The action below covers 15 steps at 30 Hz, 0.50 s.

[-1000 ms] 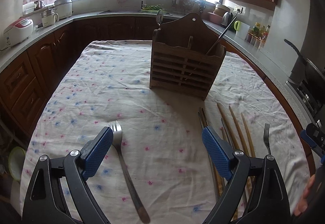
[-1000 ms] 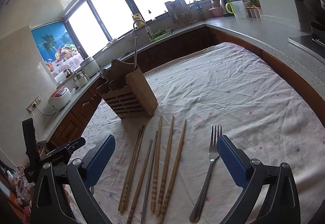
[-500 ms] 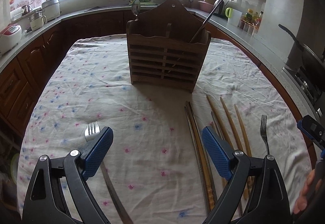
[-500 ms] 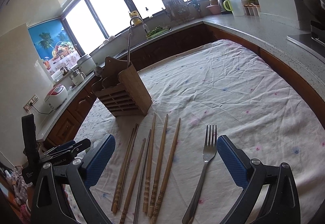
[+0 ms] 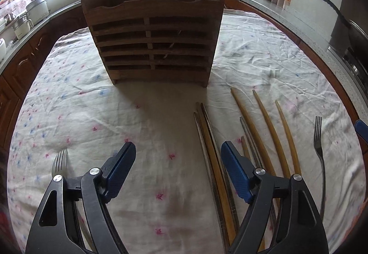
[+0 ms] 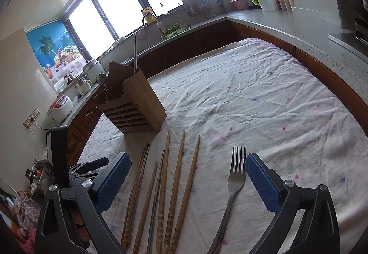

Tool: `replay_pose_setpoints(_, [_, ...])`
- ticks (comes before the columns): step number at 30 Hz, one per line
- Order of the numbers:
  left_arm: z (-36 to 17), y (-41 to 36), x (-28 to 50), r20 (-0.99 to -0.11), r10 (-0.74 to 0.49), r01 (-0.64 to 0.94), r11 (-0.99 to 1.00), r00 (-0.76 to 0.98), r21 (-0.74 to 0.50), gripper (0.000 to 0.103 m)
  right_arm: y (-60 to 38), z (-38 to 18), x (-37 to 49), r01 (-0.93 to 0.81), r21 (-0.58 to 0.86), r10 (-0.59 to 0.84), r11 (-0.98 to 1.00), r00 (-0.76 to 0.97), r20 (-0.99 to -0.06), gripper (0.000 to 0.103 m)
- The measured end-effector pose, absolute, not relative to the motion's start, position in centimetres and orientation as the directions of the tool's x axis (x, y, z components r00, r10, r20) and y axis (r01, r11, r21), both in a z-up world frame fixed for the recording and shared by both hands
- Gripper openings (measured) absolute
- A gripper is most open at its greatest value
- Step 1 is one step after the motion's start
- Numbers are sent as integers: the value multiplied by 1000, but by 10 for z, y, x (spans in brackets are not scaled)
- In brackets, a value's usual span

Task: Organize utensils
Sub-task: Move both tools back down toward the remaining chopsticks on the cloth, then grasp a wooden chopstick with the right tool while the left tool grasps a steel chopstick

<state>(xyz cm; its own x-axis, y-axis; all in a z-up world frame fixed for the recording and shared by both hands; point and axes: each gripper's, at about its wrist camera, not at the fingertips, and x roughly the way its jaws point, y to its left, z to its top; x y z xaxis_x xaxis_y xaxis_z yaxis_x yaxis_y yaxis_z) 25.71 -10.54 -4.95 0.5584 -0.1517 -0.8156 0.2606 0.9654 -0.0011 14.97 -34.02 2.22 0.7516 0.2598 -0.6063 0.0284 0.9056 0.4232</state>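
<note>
A wooden slatted utensil holder [image 5: 154, 40] stands upright on the flowered tablecloth, with a spoon and a long utensil in it; it also shows in the right wrist view [image 6: 135, 104]. Several wooden and metal chopsticks [image 5: 257, 136] lie in front of it to the right, also in the right wrist view [image 6: 168, 182]. One fork [image 5: 59, 160] lies just left of my left gripper [image 5: 178, 163], which is open and empty. A second fork [image 6: 233, 187] lies between the fingers of my open, empty right gripper [image 6: 187, 177]; it also shows in the left wrist view [image 5: 319, 150].
The table [image 6: 264, 97] is ringed by a kitchen counter [image 6: 287, 24] with a sink, kettle, jars and rice cookers. A pan handle [image 5: 331, 7] juts out at the right. The left gripper's body [image 6: 59, 152] stands at the right wrist view's left edge.
My left gripper has moved forward toward the holder and rightward, so the left fork slid to its outer side. My right gripper moved forward over the right fork.
</note>
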Motion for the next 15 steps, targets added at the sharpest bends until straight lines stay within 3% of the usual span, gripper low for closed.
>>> replay_pose_setpoints(10, [-63, -78, 252, -840, -99, 240, 970, 534, 38, 72, -339, 21, 160, 23, 425, 267, 905, 747, -609, 101])
replay_pose_setpoints(15, [-56, -44, 246, -840, -150, 193, 980, 522, -55, 72, -330, 17, 164, 2, 414, 276, 910, 742, -611, 100])
